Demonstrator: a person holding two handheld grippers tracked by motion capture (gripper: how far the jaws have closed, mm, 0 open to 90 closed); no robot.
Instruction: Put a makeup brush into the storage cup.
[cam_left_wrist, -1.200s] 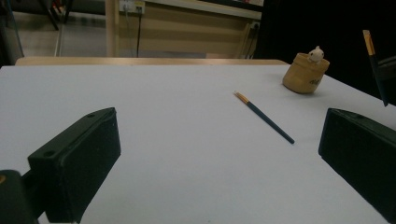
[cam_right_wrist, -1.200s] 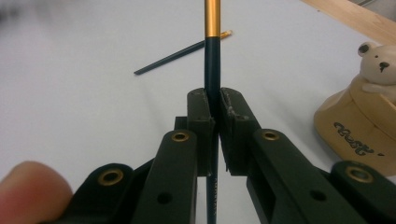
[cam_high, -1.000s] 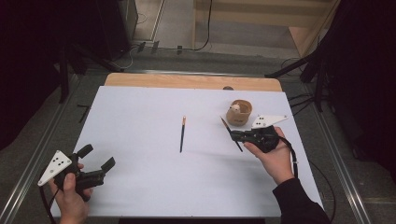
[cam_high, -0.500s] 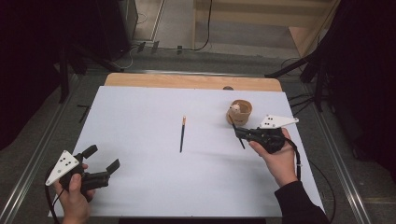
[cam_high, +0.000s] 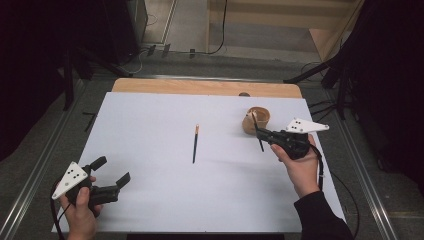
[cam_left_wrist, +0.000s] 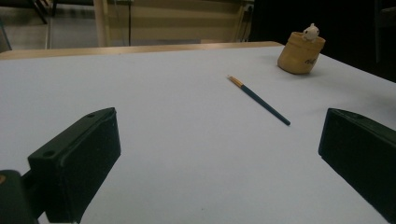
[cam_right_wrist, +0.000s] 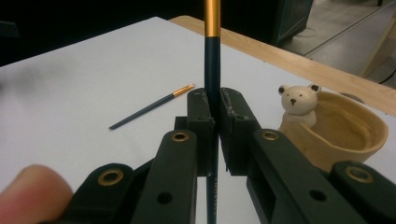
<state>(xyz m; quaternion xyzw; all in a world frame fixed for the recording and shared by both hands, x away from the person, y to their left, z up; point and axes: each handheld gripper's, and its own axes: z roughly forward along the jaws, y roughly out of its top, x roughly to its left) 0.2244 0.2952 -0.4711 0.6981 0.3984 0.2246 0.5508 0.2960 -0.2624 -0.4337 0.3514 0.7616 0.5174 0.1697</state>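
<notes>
The right gripper (cam_high: 260, 134), clamped on a dark pencil (cam_right_wrist: 212, 70), hovers beside a wooden cup (cam_high: 256, 120); likely tip the pencil upright before lowering it in, while the left gripper (cam_high: 111, 170) rests open, near a second pencil (cam_high: 195, 143) mid-table.

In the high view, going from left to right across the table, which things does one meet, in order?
Left gripper, jaws open → dark thin paintbrush with an orange band lying on the white table cover → tan wooden cup with a small bear figure → right gripper clamping a second paintbrush.
</notes>
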